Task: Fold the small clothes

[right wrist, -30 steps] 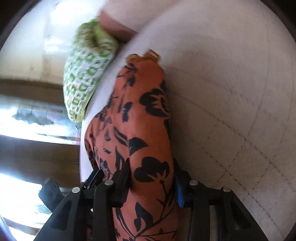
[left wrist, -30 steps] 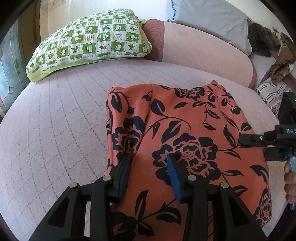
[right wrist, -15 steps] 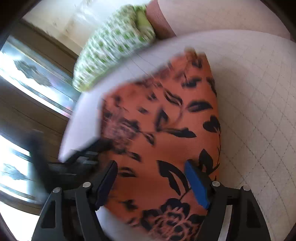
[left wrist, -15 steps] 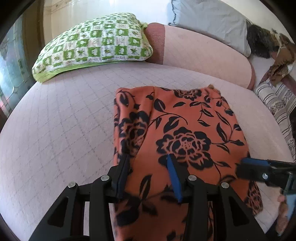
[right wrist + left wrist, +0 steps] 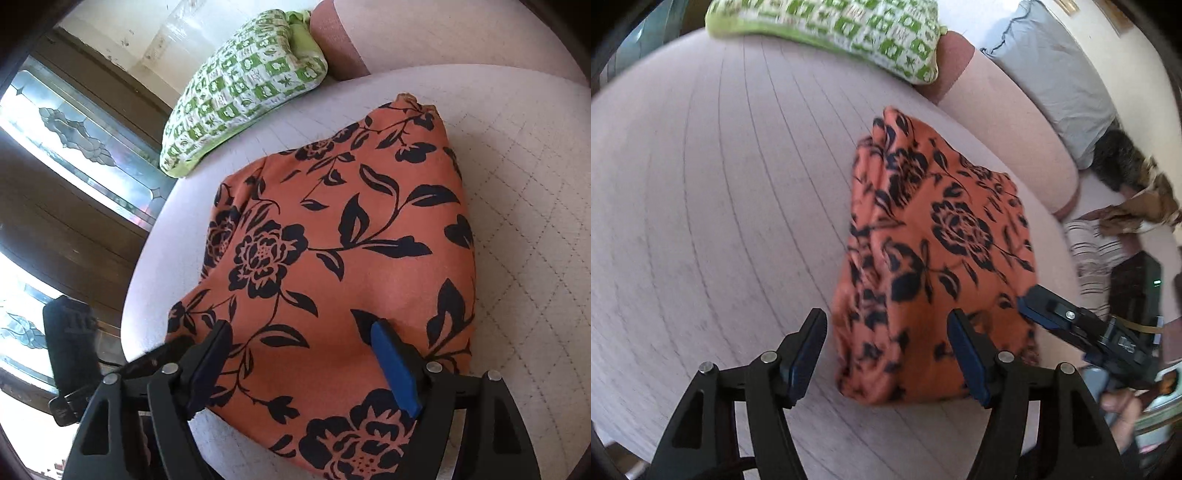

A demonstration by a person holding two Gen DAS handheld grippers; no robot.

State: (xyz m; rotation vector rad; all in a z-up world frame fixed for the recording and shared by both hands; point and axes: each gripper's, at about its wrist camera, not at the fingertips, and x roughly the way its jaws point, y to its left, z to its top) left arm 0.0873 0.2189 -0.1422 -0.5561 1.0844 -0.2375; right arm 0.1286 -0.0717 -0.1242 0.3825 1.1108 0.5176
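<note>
A: Where is the cloth (image 5: 934,254) sitting?

B: It is lying folded in the middle of the frame in both views, an orange piece with black flowers (image 5: 332,258), resting flat on the pale quilted bed (image 5: 713,206).

A: Is the left gripper (image 5: 886,354) holding it?

B: No. Its fingers (image 5: 807,350) are standing wide apart at the bottom of the left wrist view, straddling the near edge of the cloth and gripping nothing; whether they are touching the fabric I cannot tell.

A: And the right gripper (image 5: 303,365)?

B: Its fingers (image 5: 395,369) are also spread wide at the bottom of the right wrist view, sitting over the near part of the cloth with nothing pinched between them. In the left wrist view the same right gripper (image 5: 1034,306) is poking in from the lower right, its tip at the cloth's edge.

A: What is lying around it?

B: A green and white checked pillow (image 5: 243,88) is sitting at the upper left of the right wrist view, apart from the cloth. A pink bolster (image 5: 1008,133) is running along the upper right of the left wrist view, with a grey pillow (image 5: 1056,74) behind it and a striped cloth (image 5: 1097,251) at the right edge.
</note>
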